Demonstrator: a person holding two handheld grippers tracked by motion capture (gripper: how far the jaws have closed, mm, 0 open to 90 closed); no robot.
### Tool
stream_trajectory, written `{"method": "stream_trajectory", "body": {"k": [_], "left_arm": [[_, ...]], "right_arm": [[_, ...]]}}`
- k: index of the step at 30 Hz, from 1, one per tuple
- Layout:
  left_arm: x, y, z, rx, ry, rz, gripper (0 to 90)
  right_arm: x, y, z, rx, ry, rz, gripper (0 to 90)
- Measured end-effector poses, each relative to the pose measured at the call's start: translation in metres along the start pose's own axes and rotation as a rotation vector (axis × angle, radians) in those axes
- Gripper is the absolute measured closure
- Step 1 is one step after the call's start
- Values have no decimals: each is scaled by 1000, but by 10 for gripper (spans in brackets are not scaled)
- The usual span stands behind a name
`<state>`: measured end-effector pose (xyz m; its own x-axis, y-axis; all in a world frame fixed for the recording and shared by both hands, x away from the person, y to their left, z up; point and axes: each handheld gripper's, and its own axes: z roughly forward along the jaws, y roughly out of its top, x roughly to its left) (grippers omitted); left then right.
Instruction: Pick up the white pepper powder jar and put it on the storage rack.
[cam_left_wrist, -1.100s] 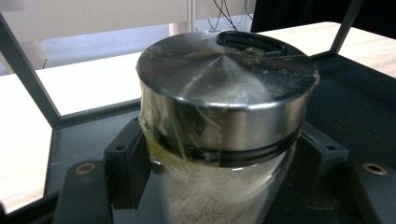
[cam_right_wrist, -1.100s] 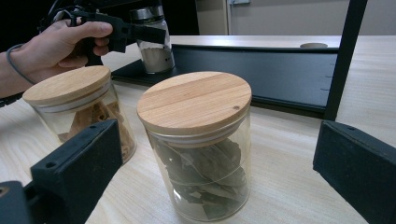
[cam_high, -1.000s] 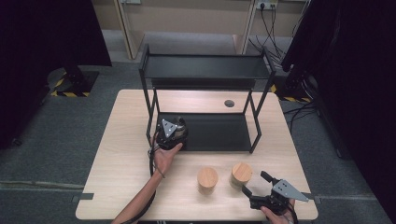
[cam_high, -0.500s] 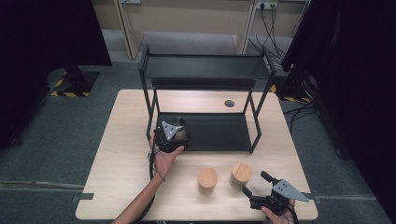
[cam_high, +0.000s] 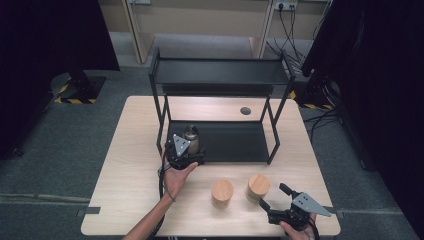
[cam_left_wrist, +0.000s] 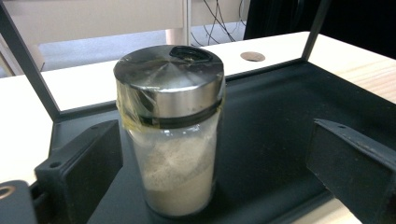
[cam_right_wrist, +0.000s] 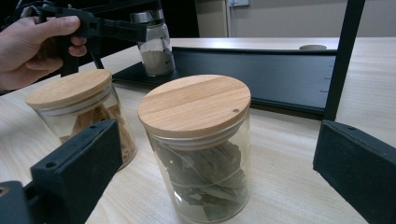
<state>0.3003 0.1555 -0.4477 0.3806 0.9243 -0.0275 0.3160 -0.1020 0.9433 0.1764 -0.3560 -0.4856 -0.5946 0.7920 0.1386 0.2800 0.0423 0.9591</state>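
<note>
Glass shaker (cam_left_wrist: 173, 135), steel-capped, half full of pale powder, stands upright.

High view: looked from above the near edge of the table (cam_high: 125, 200), forward and down, far enough to take in the whole top and the black rack (cam_high: 220, 75) at its far edge.
Left gripper view: sat low and very close to the shaker (cam_left_wrist: 170, 126) on the rack's bottom shelf (cam_left_wrist: 261, 140), facing the far edge.
Right gripper view: sat low by the near right corner, close to the leaf jar (cam_right_wrist: 201, 144), facing the rack.
Shared: shaker, shelf, and table.
</note>
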Motion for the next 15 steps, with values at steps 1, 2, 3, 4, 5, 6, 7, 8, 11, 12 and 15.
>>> {"method": "stream_trajectory", "body": {"k": [1,2,3,4,5,6,7,8,11,12,15], "left_arm": [[0,-1,-2,-2,-1,2,31],[0,-1,-4,-5,-3,-3,31],[0,-1,-4,-5,-3,-3,31],[1,-2,-6,-7,-7,-9,30],[1,-3,-10,-9,-17,-13,30],[1,-3,-12,-11,-21,-15,30],[2,-4,-14,-14,-25,-15,30],[1,-5,-16,-15,-27,-12,30],[2,-8,-23,-17,-43,-6,30],[3,-9,-25,-17,-48,-7,30],[4,-12,-32,-22,-57,-13,30]], "right_arm": [[0,0,0,-1,0,-1,16],[0,0,0,-1,0,-1,16],[0,0,0,-1,0,-1,16],[0,0,0,0,0,1,16],[0,0,0,1,0,1,16],[0,0,0,0,0,-1,16],[0,0,0,-1,0,-1,16],[0,0,0,-2,0,-2,16],[0,0,0,-3,-2,0,16],[0,0,-1,-4,-2,-1,16],[0,0,-1,-4,-2,0,15]]}}
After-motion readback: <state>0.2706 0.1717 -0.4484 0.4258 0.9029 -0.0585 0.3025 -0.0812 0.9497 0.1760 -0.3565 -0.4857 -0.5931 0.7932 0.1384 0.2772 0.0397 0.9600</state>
